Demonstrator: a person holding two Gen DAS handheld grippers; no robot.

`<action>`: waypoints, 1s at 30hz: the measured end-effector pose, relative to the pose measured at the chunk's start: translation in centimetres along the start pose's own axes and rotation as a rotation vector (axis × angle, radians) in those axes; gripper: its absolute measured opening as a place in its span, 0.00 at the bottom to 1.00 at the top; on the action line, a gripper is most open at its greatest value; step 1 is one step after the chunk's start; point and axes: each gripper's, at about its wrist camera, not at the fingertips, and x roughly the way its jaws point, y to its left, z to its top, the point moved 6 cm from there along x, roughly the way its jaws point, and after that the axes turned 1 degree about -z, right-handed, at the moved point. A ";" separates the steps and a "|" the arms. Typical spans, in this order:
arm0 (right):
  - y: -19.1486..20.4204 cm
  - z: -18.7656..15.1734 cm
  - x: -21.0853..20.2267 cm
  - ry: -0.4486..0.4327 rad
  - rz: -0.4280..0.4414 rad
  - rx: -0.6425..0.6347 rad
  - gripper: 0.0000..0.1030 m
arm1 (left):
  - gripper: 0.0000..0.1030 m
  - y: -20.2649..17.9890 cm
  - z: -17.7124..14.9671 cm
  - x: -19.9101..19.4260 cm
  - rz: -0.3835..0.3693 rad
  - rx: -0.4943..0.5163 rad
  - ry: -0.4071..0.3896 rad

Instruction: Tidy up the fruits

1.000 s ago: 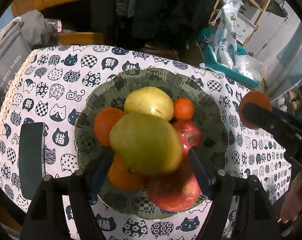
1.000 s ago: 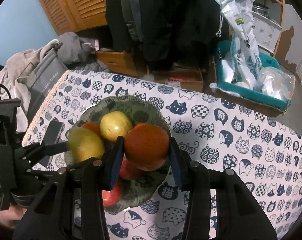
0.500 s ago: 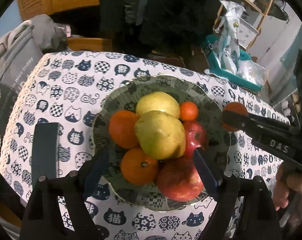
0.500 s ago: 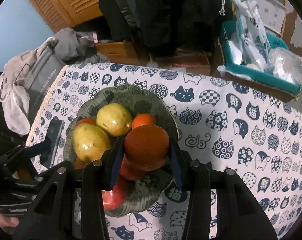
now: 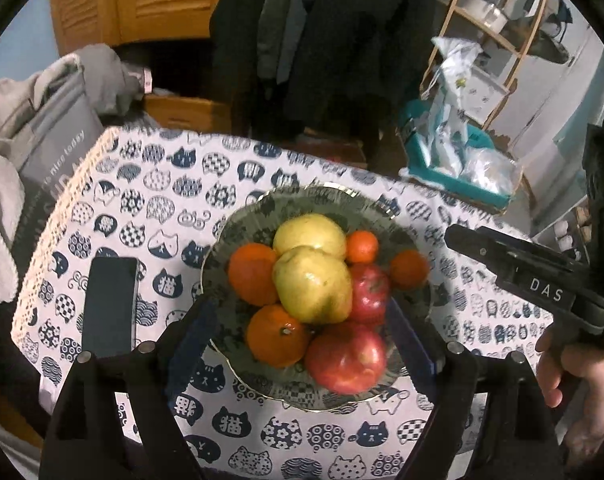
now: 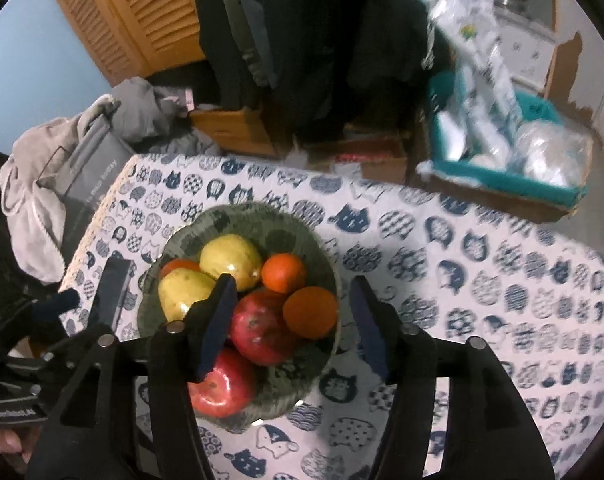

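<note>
A dark patterned bowl (image 5: 258, 216) (image 6: 238, 220) on the cat-print tablecloth holds two yellow-green pears (image 5: 311, 290), two red apples (image 5: 347, 356) and several oranges. The orange (image 5: 407, 269) (image 6: 309, 312) lies at the bowl's right side. My left gripper (image 5: 302, 340) is open and empty above the bowl's near side. My right gripper (image 6: 292, 324) is open and empty above the bowl, the orange below between its fingers; it shows at the right of the left wrist view (image 5: 513, 268).
A dark phone (image 5: 109, 306) (image 6: 114, 292) lies left of the bowl. A grey bag and clothes (image 5: 42, 148) sit past the table's left edge. A teal bin with plastic bags (image 6: 501, 160) stands on the floor behind. Hanging coats are at the back.
My right gripper has opened and let the orange go into the bowl's right side. My left gripper has drawn back from the pear, which lies in the bowl.
</note>
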 end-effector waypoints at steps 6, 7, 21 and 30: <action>0.3 1.0 -4.8 -0.097 -0.058 -0.045 0.67 | 0.87 -1.1 0.9 -3.4 -0.006 0.017 -0.076; 0.3 1.1 -5.5 -0.114 -0.066 -0.052 0.69 | 0.87 -1.2 1.0 -3.8 -0.006 0.019 -0.085; 0.7 1.4 -15.2 -0.301 -0.142 -0.086 0.76 | 0.99 -3.3 2.3 -11.7 0.007 0.059 -0.277; 0.2 0.6 -19.2 -0.390 -0.159 -0.077 0.76 | 0.99 -4.6 2.7 -16.0 0.036 0.090 -0.406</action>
